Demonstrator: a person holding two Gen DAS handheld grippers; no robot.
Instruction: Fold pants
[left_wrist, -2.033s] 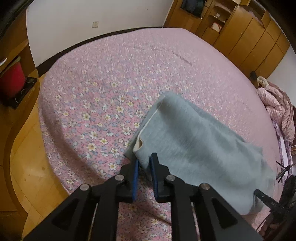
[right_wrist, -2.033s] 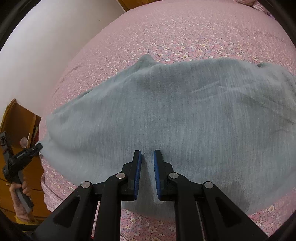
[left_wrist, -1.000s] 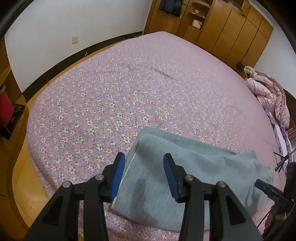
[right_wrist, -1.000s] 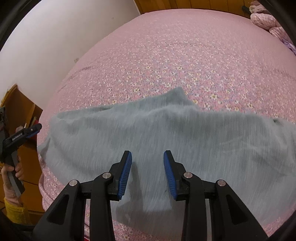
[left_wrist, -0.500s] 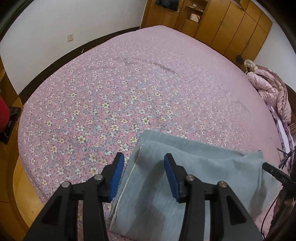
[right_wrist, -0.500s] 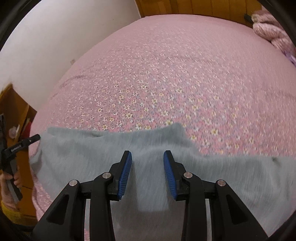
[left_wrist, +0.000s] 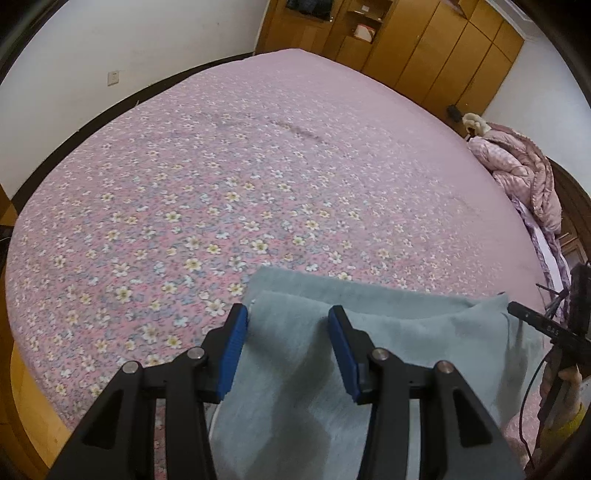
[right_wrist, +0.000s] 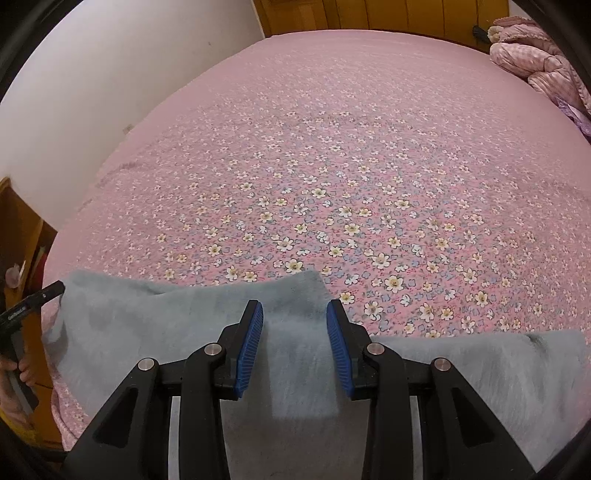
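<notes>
the grey pants (left_wrist: 388, 332) lie folded on the near edge of the flowered bed (left_wrist: 258, 166). left hand-held gripper (left_wrist: 288, 347) and right hand-held gripper (right_wrist: 294, 341) hover above them, jaws apart, gripping nothing.

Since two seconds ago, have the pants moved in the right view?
Yes. The pants dropped from covering most of the bedsheet to the bottom edge.

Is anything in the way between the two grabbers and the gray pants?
No. The pants lie right under the open left gripper and open right gripper, with nothing visible between. Only the flowered bed sheet lies around them.
</notes>
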